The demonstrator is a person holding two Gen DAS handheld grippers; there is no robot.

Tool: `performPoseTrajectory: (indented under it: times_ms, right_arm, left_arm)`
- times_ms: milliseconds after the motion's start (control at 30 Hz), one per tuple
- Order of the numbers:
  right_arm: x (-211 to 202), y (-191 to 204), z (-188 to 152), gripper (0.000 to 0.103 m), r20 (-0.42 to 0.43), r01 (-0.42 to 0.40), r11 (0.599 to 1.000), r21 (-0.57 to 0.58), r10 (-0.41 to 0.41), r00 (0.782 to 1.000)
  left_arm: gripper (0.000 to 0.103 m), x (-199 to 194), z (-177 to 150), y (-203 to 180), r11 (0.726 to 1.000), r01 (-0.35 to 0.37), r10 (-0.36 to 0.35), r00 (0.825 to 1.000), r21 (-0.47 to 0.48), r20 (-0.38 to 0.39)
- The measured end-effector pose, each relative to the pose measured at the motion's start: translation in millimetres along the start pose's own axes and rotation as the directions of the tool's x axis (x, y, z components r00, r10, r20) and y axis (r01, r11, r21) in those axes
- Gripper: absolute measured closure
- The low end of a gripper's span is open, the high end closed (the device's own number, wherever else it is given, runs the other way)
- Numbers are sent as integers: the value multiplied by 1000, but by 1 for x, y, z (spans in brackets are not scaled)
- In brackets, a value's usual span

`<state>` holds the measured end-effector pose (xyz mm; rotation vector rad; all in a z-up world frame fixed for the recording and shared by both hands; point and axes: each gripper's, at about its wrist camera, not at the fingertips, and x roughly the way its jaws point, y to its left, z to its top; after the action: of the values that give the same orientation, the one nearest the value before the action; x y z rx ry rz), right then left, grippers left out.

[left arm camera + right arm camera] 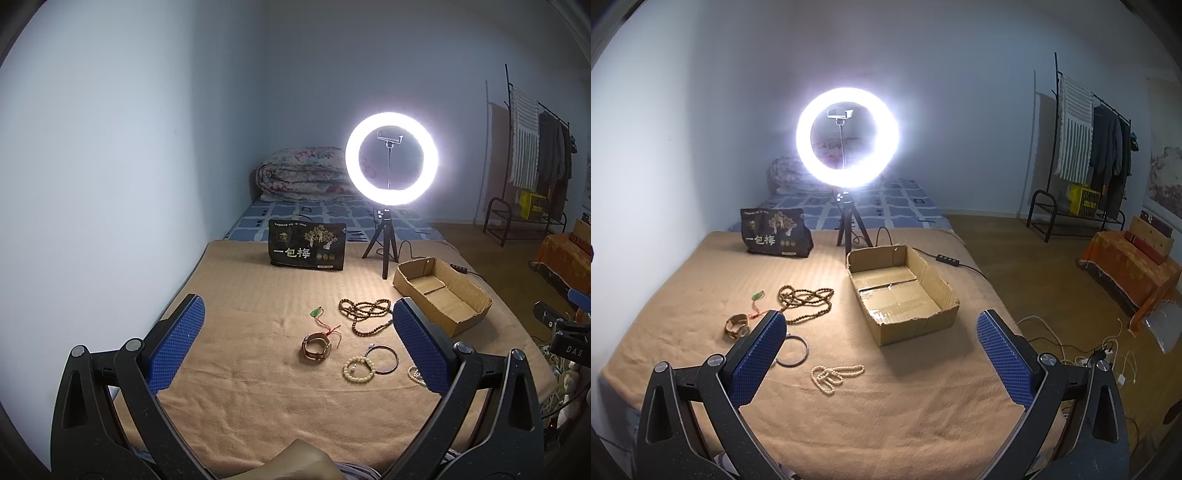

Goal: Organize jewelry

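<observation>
Jewelry lies on a tan blanket [240, 295]. In the left wrist view: a long brown bead necklace [364, 314], a green pendant on a red cord [318, 314], a brown watch [316, 347], a cream bead bracelet [357, 369], a dark bangle [382, 358] and a pearl strand [415, 374] partly behind my finger. An empty cardboard box [441, 291] sits to the right. My left gripper [295, 343] is open above the watch. In the right wrist view, my right gripper [882, 354] is open over the pearl strand [833, 374], near the box [901, 288].
A lit ring light on a tripod [391, 158] and a black snack bag [307, 244] stand at the back of the blanket. A power cable [945, 260] runs behind the box. The bed edge drops to a floor with cables [1071, 347] on the right.
</observation>
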<state>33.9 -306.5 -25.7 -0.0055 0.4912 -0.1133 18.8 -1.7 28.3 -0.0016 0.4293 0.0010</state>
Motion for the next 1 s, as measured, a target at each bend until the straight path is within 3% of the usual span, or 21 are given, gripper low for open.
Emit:
performPoseTrajectory:
  times_ms: [300, 1000]
  right_arm:
    - [13, -1, 8, 1, -4, -18, 1000, 3, 18, 1000]
    - [24, -2, 7, 1, -28, -36, 998, 41, 37, 999]
  left_arm:
    - [0, 21, 14, -11, 1000, -2, 2, 1000, 21, -17]
    - [0, 30, 3, -28, 999, 14, -12, 999, 48, -39]
